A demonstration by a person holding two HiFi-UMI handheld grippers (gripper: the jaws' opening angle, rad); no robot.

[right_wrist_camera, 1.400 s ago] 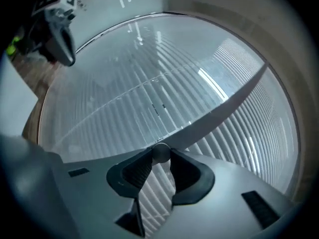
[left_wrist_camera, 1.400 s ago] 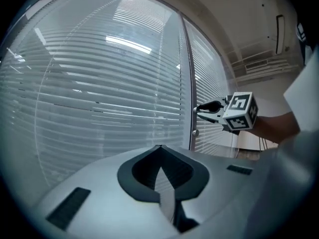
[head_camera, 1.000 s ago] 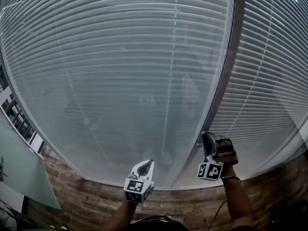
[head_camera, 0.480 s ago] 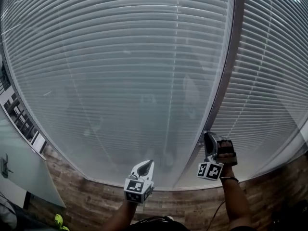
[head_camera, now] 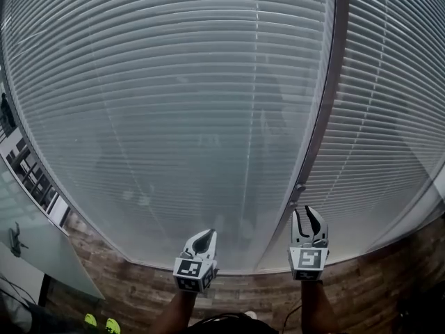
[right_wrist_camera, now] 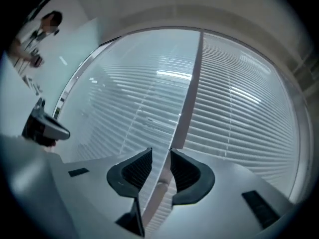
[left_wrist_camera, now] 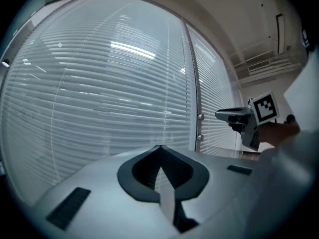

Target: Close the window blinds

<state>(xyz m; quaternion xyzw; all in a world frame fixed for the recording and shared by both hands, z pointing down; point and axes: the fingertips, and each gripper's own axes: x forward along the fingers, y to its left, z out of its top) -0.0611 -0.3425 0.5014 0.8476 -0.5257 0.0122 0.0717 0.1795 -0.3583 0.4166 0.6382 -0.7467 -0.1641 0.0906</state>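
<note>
White slatted blinds (head_camera: 174, 117) cover the wide window ahead, and a second set (head_camera: 389, 117) hangs to the right of a grey frame post (head_camera: 323, 117). The slats lie nearly flat against the glass. A small knob (head_camera: 299, 186) sits low on the post. My left gripper (head_camera: 206, 234) is held low before the left blinds, its jaws shut on nothing; in its own view the tips (left_wrist_camera: 159, 147) meet. My right gripper (head_camera: 309, 214) stands upright just below the post, open and empty. In the right gripper view the post (right_wrist_camera: 192, 83) shows through the gap of my right gripper (right_wrist_camera: 160, 151).
A brown wood-grain band (head_camera: 139, 291) runs below the blinds. A pale glass panel (head_camera: 35, 249) stands at the lower left. An air-conditioning unit (left_wrist_camera: 280, 34) is mounted high on the right wall. A person stands far off to the left in the right gripper view.
My right gripper has rolled from lying on its side to upright and shifted slightly right and up. My left gripper has drifted a little to the left. The blinds look the same.
</note>
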